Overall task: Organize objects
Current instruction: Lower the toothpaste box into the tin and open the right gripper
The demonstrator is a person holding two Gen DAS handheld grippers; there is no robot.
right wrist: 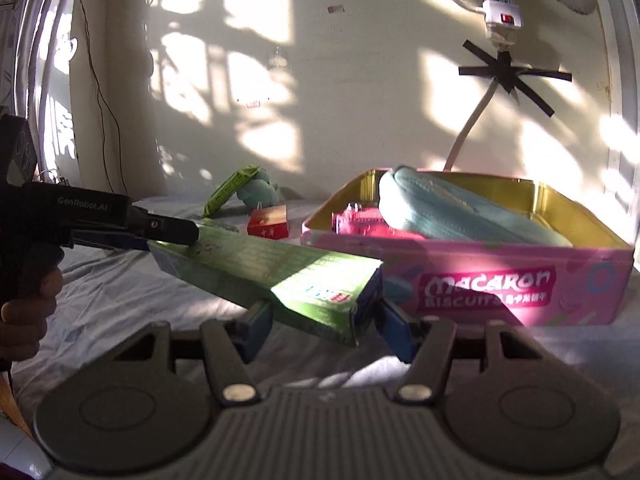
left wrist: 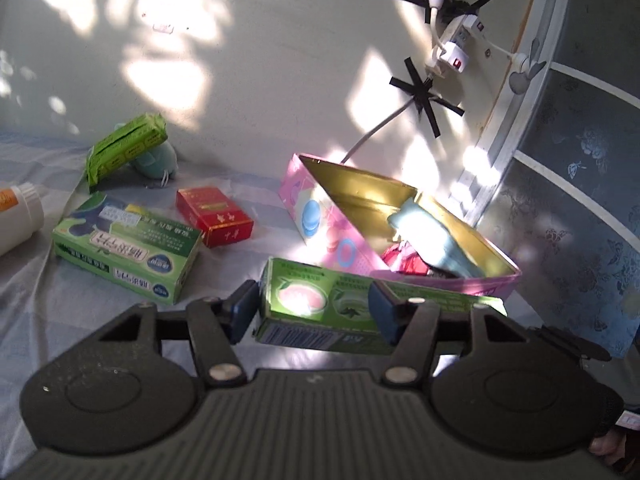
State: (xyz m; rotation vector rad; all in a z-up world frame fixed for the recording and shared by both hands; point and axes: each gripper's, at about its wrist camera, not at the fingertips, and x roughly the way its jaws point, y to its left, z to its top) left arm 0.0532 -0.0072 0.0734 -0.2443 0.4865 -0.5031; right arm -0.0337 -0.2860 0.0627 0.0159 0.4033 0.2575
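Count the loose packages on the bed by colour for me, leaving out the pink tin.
Green: 3, the long box between both claws, a flat box, a tilted pack
Red: 1, small box
White: 1, bottle
Total: 5

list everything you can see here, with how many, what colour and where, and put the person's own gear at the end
long box: one, green, held off the bed at both ends
tin: one, pink, gold inside, open, on the bed by the wall
pouch: one, light blue, in the tin
red item: one, in the tin, partly hidden
big box: one, green, on the bed
small box: one, red, on the bed
flat pack: one, bright green, leaning on the plush
plush: one, teal, by the wall
bottle: one, white, left edge
power strip: one, white, on the wall
left gripper: fingers on the long box
right gripper: fingers on its other end
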